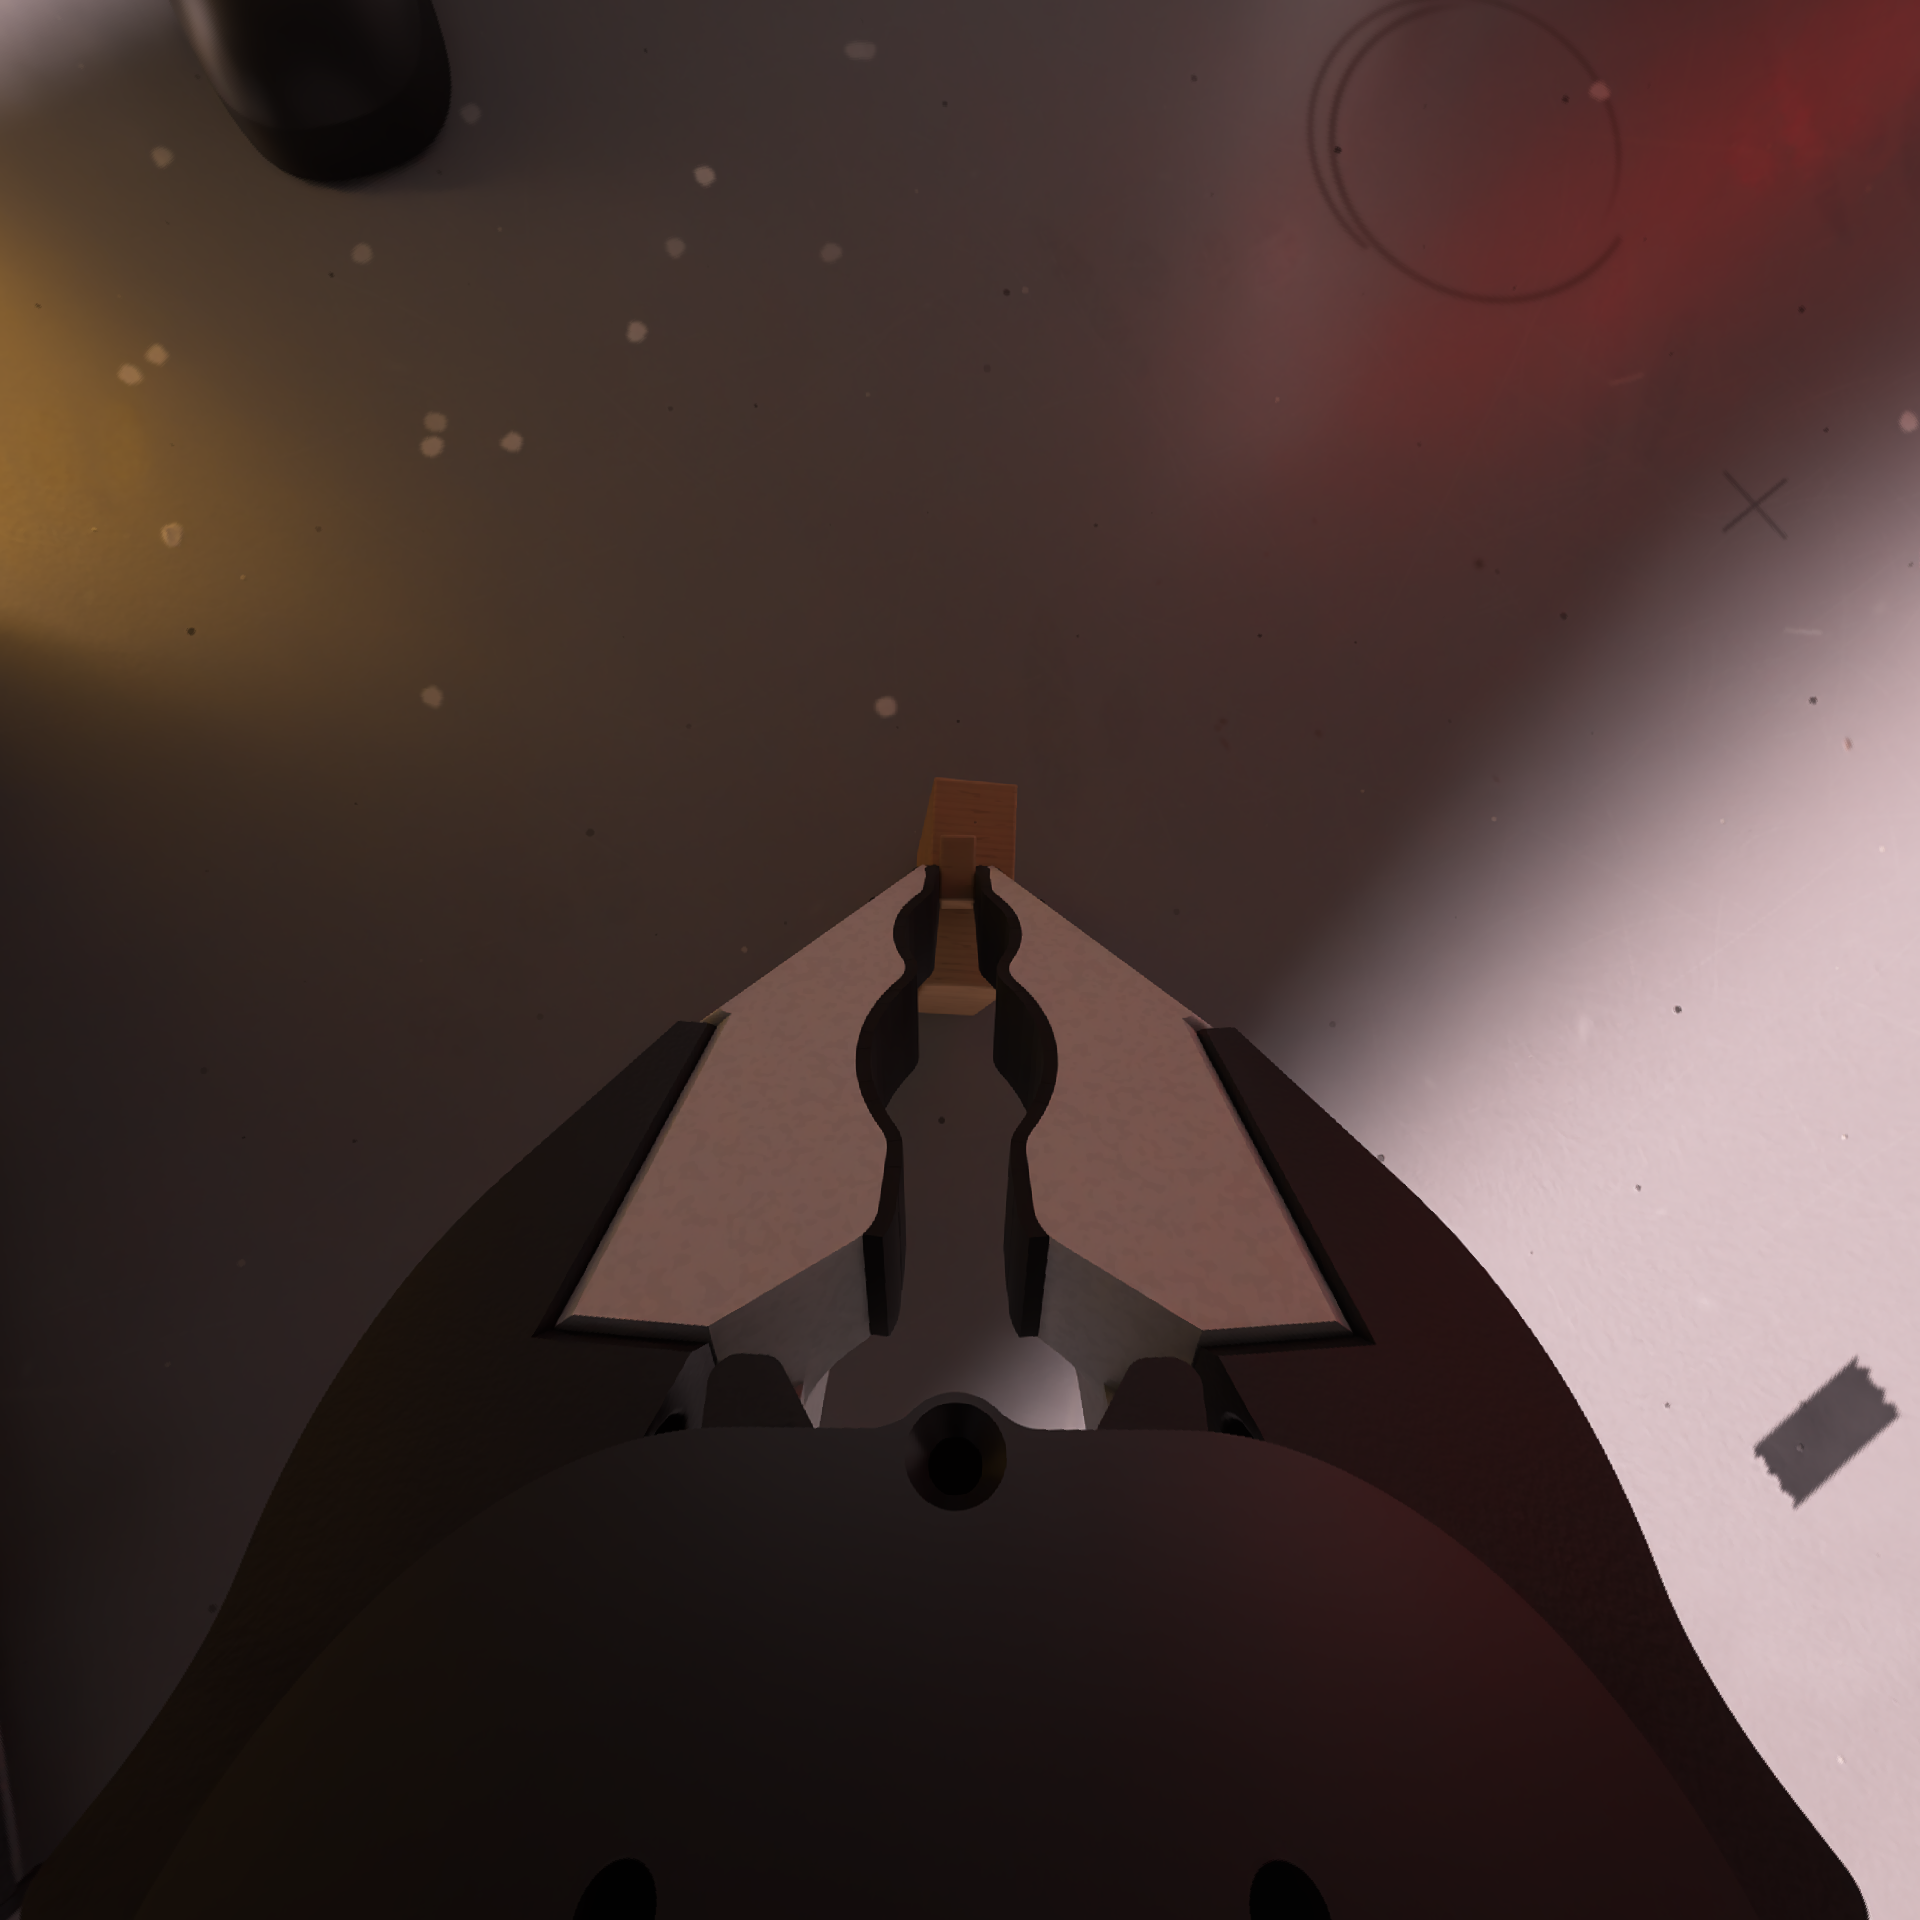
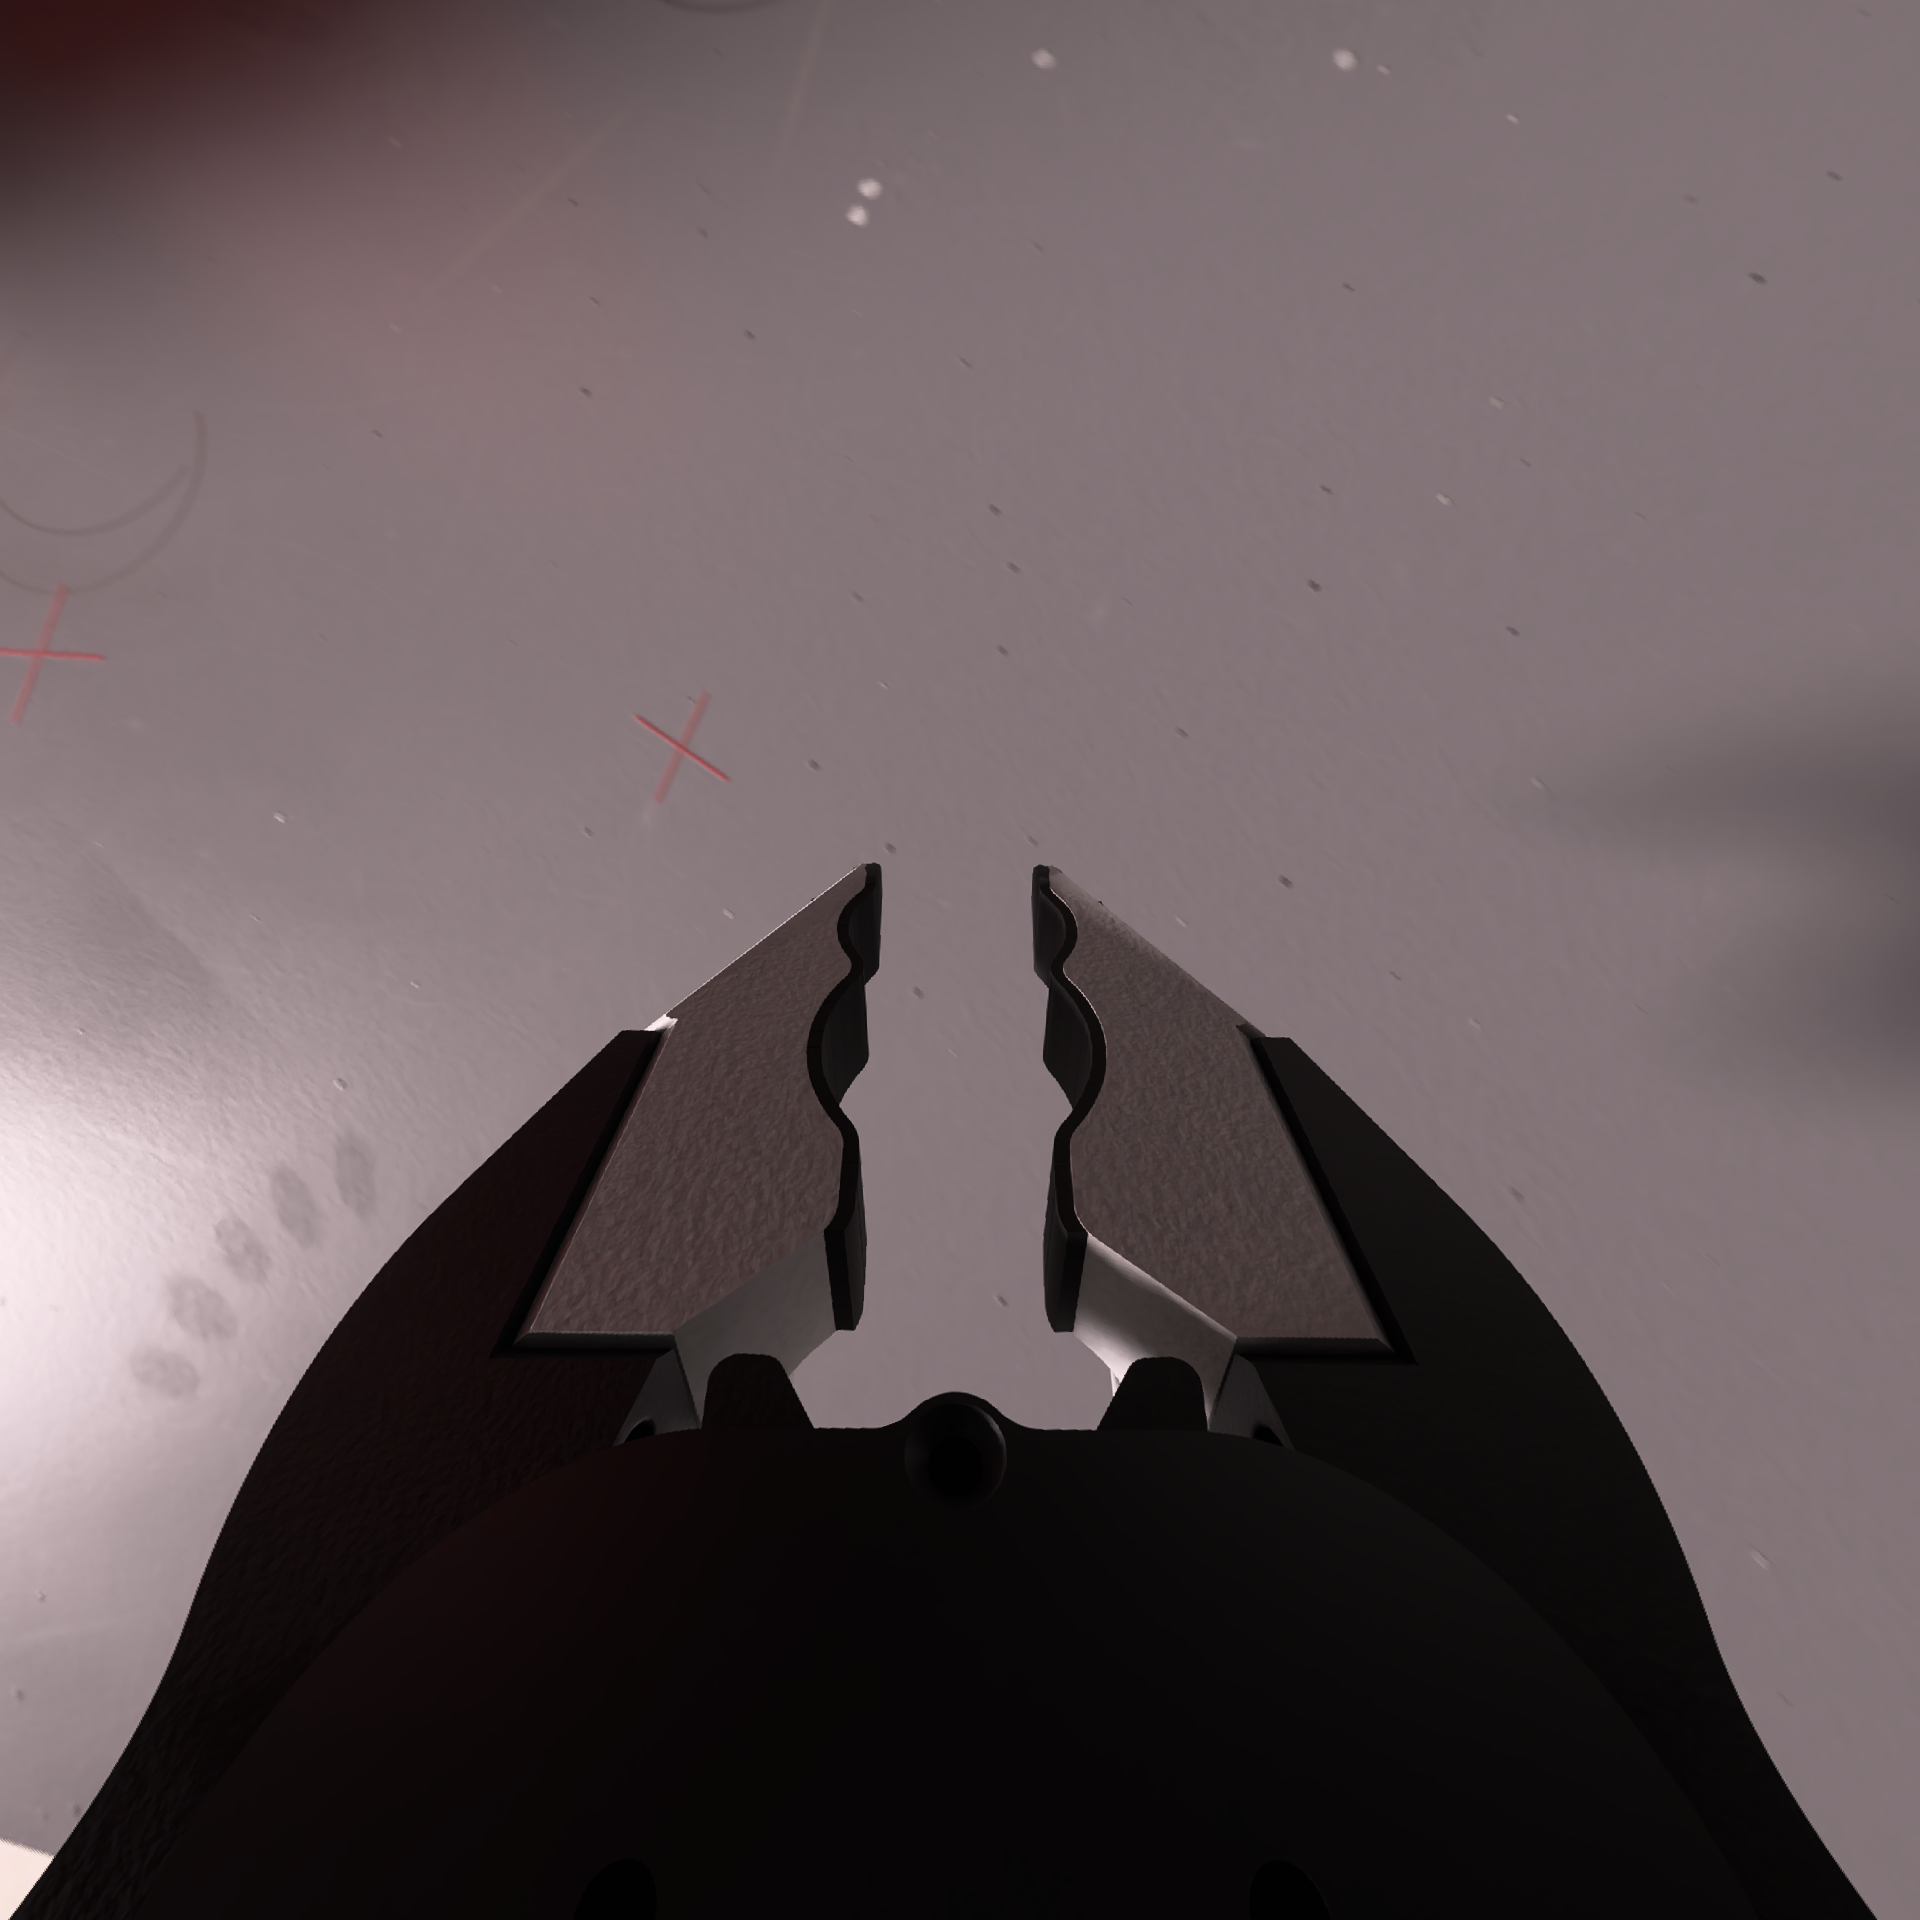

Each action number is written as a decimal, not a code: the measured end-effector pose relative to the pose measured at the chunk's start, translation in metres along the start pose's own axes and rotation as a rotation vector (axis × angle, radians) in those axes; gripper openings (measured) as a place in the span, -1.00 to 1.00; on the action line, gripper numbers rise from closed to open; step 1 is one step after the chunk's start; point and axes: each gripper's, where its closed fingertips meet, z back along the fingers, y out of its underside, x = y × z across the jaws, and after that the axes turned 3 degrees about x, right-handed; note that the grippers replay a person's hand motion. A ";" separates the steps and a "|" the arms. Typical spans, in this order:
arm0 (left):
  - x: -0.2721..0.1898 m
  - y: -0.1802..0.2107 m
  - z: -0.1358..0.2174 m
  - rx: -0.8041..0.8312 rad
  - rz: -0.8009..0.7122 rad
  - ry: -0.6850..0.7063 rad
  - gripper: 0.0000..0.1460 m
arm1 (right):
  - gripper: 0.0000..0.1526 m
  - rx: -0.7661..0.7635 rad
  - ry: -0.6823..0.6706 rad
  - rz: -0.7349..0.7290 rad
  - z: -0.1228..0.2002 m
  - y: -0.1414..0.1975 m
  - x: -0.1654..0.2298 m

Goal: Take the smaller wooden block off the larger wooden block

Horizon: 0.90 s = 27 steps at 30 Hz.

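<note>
In the left wrist view my left gripper (image 1: pixel 956 876) is shut on the smaller wooden block (image 1: pixel 954 961), a pale slim piece held between the two fingers. The larger wooden block (image 1: pixel 977 810), more orange, shows just past the fingertips on the table. I cannot tell whether the two blocks still touch. In the right wrist view my right gripper (image 2: pixel 956 878) is open and empty above the bare table, and neither block shows there.
A dark rounded object (image 1: pixel 322 83) stands at the far left of the left wrist view. A dark strip of tape (image 1: pixel 1823 1429) lies at the right, and a drawn ring (image 1: pixel 1465 156) and a cross (image 1: pixel 1754 507) mark the table. Red crosses (image 2: pixel 681 746) mark the table in the right wrist view.
</note>
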 end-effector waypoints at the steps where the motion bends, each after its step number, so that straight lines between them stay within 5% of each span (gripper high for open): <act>1: 0.000 0.000 0.000 -0.009 0.005 -0.001 -0.92 | -0.62 -0.009 -0.012 -0.002 -0.004 -0.004 0.007; 12: -0.006 -0.026 0.027 -0.203 0.063 0.035 -0.92 | -0.21 -0.049 -0.275 0.003 -0.053 -0.060 0.143; 27: -0.008 -0.059 0.094 -0.428 0.119 0.088 -0.92 | 0.08 -0.091 -0.438 0.028 -0.131 -0.131 0.358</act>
